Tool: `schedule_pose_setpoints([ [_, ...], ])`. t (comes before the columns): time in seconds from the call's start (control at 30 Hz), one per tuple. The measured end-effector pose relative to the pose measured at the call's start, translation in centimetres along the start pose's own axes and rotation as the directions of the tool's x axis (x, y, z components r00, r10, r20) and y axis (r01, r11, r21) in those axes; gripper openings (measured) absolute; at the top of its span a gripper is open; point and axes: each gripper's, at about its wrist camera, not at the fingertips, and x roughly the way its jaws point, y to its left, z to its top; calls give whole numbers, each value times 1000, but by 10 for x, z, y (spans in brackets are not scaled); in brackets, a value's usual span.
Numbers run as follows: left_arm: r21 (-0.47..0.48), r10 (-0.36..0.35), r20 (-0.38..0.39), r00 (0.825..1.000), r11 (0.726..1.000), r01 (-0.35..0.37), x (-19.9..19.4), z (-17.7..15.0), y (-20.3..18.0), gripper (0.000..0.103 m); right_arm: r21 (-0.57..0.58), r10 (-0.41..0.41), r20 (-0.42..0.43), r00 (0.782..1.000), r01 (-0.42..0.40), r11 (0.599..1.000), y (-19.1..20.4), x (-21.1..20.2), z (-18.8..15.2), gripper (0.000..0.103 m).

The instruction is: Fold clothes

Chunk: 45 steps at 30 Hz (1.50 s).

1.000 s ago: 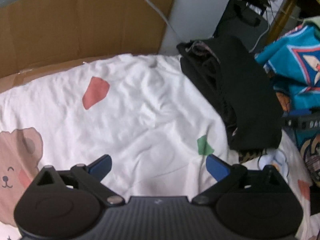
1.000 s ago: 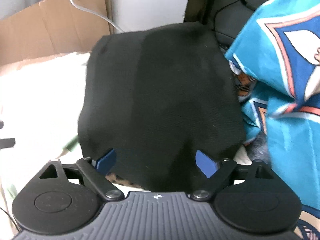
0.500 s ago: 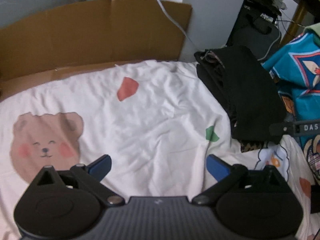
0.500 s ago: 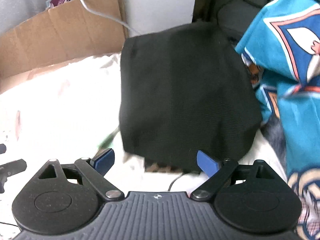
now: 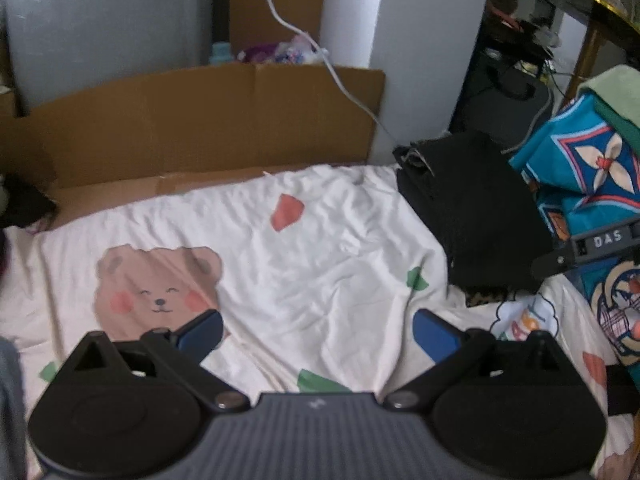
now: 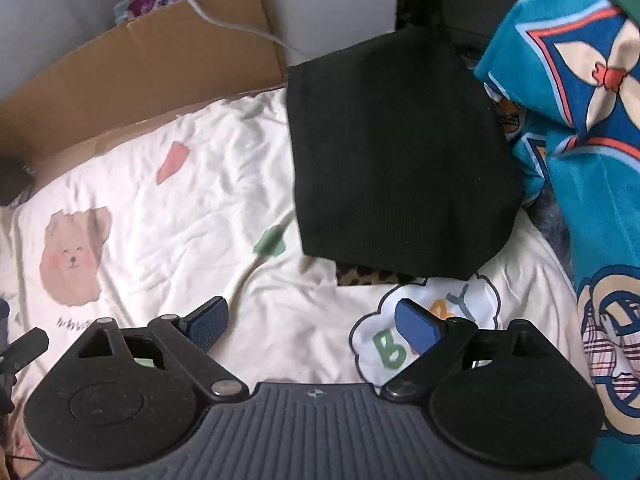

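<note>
landmark: the folded black garment (image 6: 400,152), a flat dark stack lying on the white printed bed sheet (image 5: 320,280).
black garment: folded into a rough block with its top face smooth; in the left wrist view its layered edges (image 5: 420,168) show at the far end.
under the garment: a strip of leopard-print cloth (image 6: 372,276) pokes out from beneath its near edge.
sheet prints: a brown bear face (image 5: 156,280) well to the left of the garment; a red patch (image 5: 286,212) and a green patch (image 6: 272,242) between the bear and the garment; a cloud shape with coloured letters (image 6: 424,332) just in front of its near edge.
right of the garment: teal patterned fabric (image 6: 580,128) bunched up, touching or nearly touching its right side.
behind the garment: a brown cardboard sheet (image 5: 200,120) standing along the far edge of the bed, with a white cable (image 5: 320,56) hanging over it.
left hand-held gripper (image 5: 316,330): released, blue pads wide apart, nothing between them; it hangs over the sheet, well left of the garment.
right hand-held gripper (image 6: 312,322): released, its jaws have just been opening wider, nothing between them; it hangs over the sheet just in front of the garment's near edge, apart from it.
</note>
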Motion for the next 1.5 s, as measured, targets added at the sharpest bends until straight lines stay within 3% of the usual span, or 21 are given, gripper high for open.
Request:
schedule_pose_setpoints([
  [0.2,-16,33,8,999,999,-33,-44,4,-1,102,-36,-18,-51,999,17,999,12,-41,4,100],
  [0.37,-32,42,29,999,999,-41,-86,5,-1,102,-10,51,-86,995,-52,999,22,-82,-4,103],
  [0.6,-9,58,59,997,998,-58,-143,0,-3,103,-39,52,7,999,-52,998,52,-147,-11,103],
  [0.93,-85,101,76,992,992,-95,-199,-7,13,103,-21,82,113,990,-80,997,88,-212,-34,102],
  [1.13,-121,132,109,985,986,-118,-227,-8,14,103,-65,103,151,983,-94,993,103,-229,-46,102],
  [1.27,-127,159,113,981,981,-144,-242,-10,12,103,-84,112,219,969,-96,992,109,-235,-52,102],
  [1.5,-147,179,140,974,976,-158,-261,-12,7,103,-63,127,242,962,-115,991,104,-242,-59,102],
])
